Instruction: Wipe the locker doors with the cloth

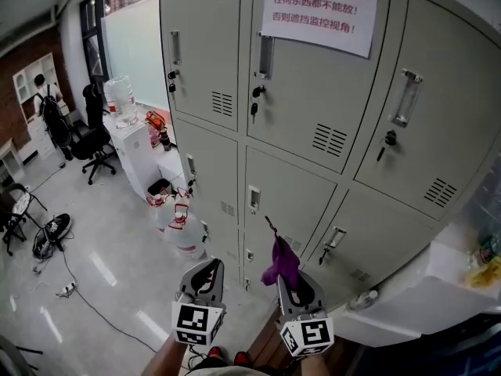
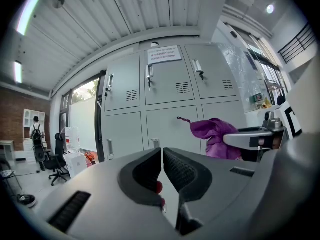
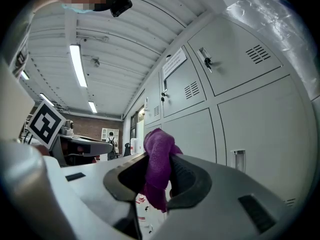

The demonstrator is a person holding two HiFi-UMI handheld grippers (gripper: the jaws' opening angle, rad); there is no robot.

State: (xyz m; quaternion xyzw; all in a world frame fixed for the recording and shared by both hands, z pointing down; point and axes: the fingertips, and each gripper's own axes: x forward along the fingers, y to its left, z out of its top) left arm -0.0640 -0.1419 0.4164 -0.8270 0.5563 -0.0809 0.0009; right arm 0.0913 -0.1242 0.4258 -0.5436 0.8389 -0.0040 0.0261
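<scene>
Purple cloth [image 3: 156, 146], crumpled and limp, sits pinched in my right gripper [image 3: 160, 160]; my left gripper [image 2: 162, 158] is closed on nothing.

Head view looks steeply down; both gripper views face lockers [image 1: 307, 81].

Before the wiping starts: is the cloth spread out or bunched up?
Bunched up. The cloth hangs as a crumpled wad, clamped in the right gripper, with no flat face spread out.
</scene>
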